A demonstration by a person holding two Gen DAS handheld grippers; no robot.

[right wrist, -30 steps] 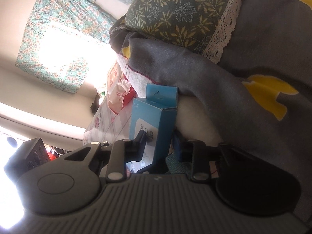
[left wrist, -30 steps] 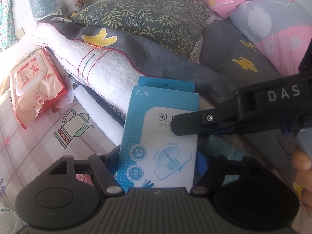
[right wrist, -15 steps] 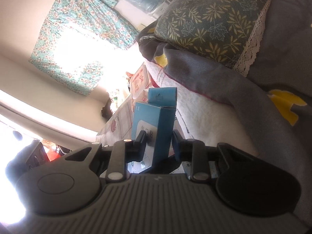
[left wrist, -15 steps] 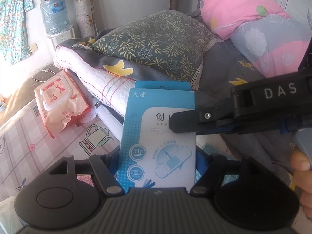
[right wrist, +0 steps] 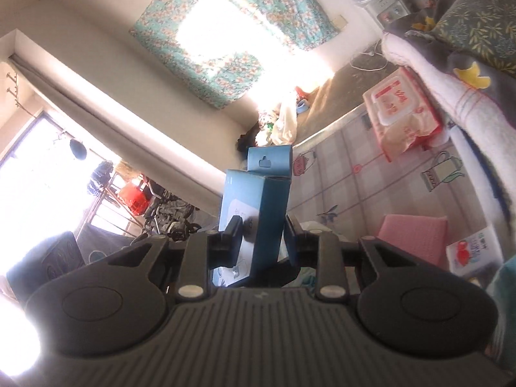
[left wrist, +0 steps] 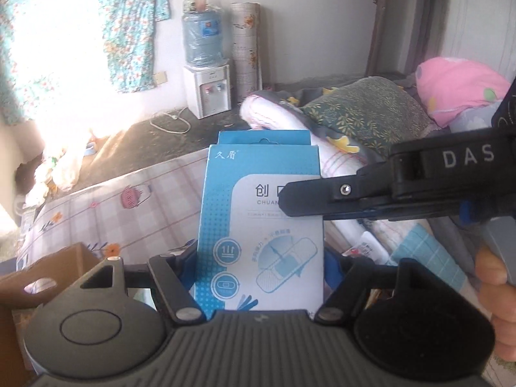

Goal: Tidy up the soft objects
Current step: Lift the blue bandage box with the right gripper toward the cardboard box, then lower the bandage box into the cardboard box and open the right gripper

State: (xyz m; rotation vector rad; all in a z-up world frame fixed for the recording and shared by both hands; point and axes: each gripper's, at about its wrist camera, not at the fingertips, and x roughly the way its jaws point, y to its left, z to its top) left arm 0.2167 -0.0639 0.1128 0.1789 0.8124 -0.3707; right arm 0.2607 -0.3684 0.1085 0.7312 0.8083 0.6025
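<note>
Only a brown cardboard box, contents unseen, lower left.

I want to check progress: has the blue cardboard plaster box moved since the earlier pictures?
Yes. The blue cardboard plaster box has risen up and away from the leaf-patterned green pillow, which now lies lower and farther off in the left wrist view.

The bed is covered by a pale checked sheet printed with teapots and small flowers. Taking the red-and-white wipes pack as landmark: it lies flat on the sheet, just beside the folded white quilt with its grey star-patterned cover. A green leaf-print pillow rests on top of that quilt, beyond the pack. Nearer the camera than the pack, well apart from it, a pink cloth pad lies on the sheet, with a small white printed packet just beside the pad.
</note>
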